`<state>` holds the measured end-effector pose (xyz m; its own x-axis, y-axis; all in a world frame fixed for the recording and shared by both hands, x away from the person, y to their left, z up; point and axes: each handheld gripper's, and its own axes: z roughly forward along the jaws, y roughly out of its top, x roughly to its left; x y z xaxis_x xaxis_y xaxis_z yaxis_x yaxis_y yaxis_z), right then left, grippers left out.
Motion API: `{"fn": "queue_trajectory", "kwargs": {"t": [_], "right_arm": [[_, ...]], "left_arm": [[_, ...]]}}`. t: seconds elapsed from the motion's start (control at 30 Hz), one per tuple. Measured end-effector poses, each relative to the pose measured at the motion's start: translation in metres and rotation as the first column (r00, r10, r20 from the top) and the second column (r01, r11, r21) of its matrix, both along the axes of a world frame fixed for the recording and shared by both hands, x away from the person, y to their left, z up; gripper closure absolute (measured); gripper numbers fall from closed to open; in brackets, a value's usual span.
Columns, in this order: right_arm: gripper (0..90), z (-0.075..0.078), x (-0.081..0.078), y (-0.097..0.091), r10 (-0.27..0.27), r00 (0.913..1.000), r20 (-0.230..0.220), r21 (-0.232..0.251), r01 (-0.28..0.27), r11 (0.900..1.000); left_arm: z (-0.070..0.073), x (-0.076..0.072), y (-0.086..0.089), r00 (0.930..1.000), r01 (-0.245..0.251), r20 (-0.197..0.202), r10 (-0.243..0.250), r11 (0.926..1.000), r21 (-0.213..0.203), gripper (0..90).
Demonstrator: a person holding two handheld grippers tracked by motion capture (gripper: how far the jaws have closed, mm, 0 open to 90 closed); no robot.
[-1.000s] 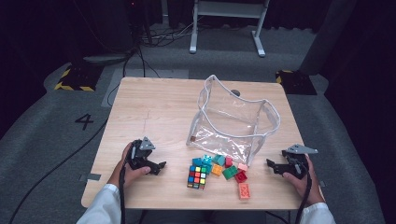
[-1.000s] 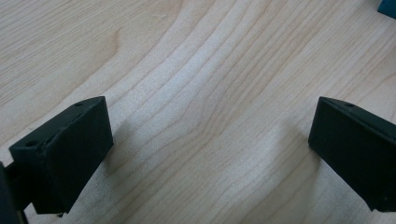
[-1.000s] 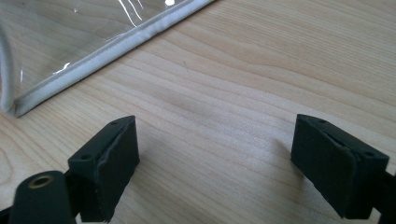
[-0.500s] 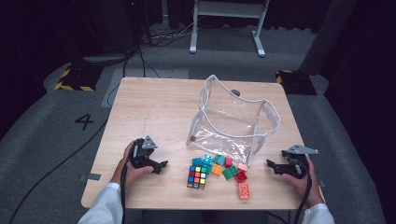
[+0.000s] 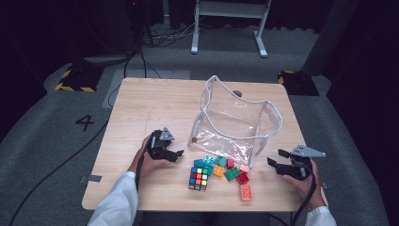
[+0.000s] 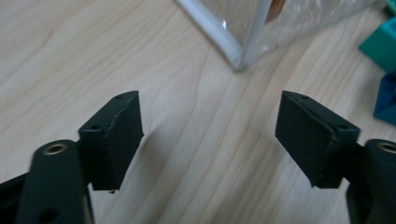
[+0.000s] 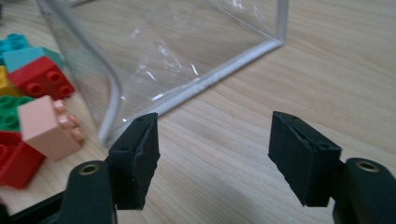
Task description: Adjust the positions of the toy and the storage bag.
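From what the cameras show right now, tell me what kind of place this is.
Probably a recording lab or studio, not a home: a light wooden table on grey carpet with a painted number 4, yellow-black hazard tape, and loose black cables against dark surroundings.

You're at a pale wooden table [image 5: 150, 101] on grey carpet [image 5: 51, 117] marked "4" [image 5: 86, 122], with dark surroundings and a white stand [image 5: 228, 21] behind.

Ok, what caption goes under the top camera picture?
Two open grippers, left and right, flank toy bricks, puzzle cube and clear bag.
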<state>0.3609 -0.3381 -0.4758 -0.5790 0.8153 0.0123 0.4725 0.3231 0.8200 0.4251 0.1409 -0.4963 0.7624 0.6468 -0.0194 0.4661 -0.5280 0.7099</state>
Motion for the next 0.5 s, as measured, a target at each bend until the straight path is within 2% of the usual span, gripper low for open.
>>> {"fn": "queue_trajectory", "kwargs": {"t": [0.07,0.1,0.17,0.23,0.27,0.33,0.43,0.47,0.5], "right_arm": [[36.2,0.004,-0.003,0.004,0.021,0.9998,0.007,0.006,-0.021,0.9998],[36.9,0.006,-0.004,0.007,0.034,0.9993,0.016,0.01,-0.034,0.9994],[37.9,0.009,-0.007,0.01,0.06,0.9979,0.024,0.017,-0.061,0.998],[38.1,0.012,-0.01,0.014,0.089,0.9955,0.031,0.021,-0.09,0.9957],[38.1,0.013,-0.012,0.017,0.102,0.9943,0.029,0.027,-0.103,0.9943],[38.3,0.014,-0.013,0.022,0.124,0.9917,0.033,0.015,-0.125,0.9921],[38.5,0.016,-0.016,0.031,0.15,0.9881,0.031,0.012,-0.151,0.9885],[38.8,0.017,-0.016,0.034,0.156,0.9872,0.033,0.013,-0.156,0.9876],[39.7,0.017,-0.015,0.036,0.162,0.986,0.039,0.02,-0.163,0.9865]], "left_arm": [[0.004,0.003,-0.007,0.9996,0.006,0.029,-0.006,1.0,-0.001,27.9],[0.005,0.005,-0.011,0.9997,0.021,0.017,-0.02,0.9992,-0.033,28.6],[0.008,0.008,-0.016,0.9984,0.029,0.05,-0.027,0.9989,-0.037,33.4],[0.008,0.012,-0.021,0.9986,0.047,0.028,-0.045,0.9971,-0.06,35.5],[0.009,0.014,-0.024,0.9978,0.057,0.038,-0.055,0.997,-0.052,37.1],[0.01,0.016,-0.029,0.9969,0.076,0.028,-0.074,0.9947,-0.07,40.2],[0.011,0.017,-0.036,0.9956,0.084,0.049,-0.08,0.9927,-0.087,43.0],[0.012,0.019,-0.037,0.9943,0.092,0.062,-0.087,0.9926,-0.08,43.1],[0.012,0.02,-0.038,0.9945,0.092,0.06,-0.086,0.9906,-0.102,43.9]]}}
